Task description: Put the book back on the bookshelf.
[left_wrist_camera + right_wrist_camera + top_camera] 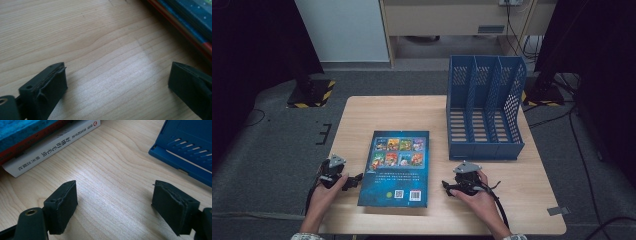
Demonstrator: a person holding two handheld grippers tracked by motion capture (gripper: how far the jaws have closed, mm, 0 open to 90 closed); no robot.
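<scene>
- L hand (324, 192) is coming in from the near edge of the table (532, 200), holding the left gripper (354, 181) just beside the L edge of the book stack (398, 167) — not touching it as far as the high view is showing.
- Left gripper view: jaws are standing wide apart w/ nothing between them, only bare wood under them; the stack's red and blue edges are showing at the upper right corner of that view.
- R hand (477, 192) is resting on the near right part of the table, holding the right gripper (446, 187), which is pointing toward the stack's R edge and sitting near it w/ a strip of bare wood between.
- Right gripper view: jaws are also standing open, empty, wood grain between them. A white book spine (53, 145) w/ printed characters is lying at the bottom of the stack, a red edge and a blue-green cover above it.
- Stack itself is lying flat at the near-centre of the table between the two grippers, top book back-cover up — dark blue, w/ two rows of small coloured pictures, a block of text and barcodes near the person's edge.
- Farther off, at the right rear of the table, a blue file rack (484, 107) is sitting w/ three slots, slatted floor and perforated dividers; its low front lip is facing the person, well apart from the stack.
- Beyond the table: grey carpet floor, cables and stand bases w/ yellow-black striped tape.
</scene>
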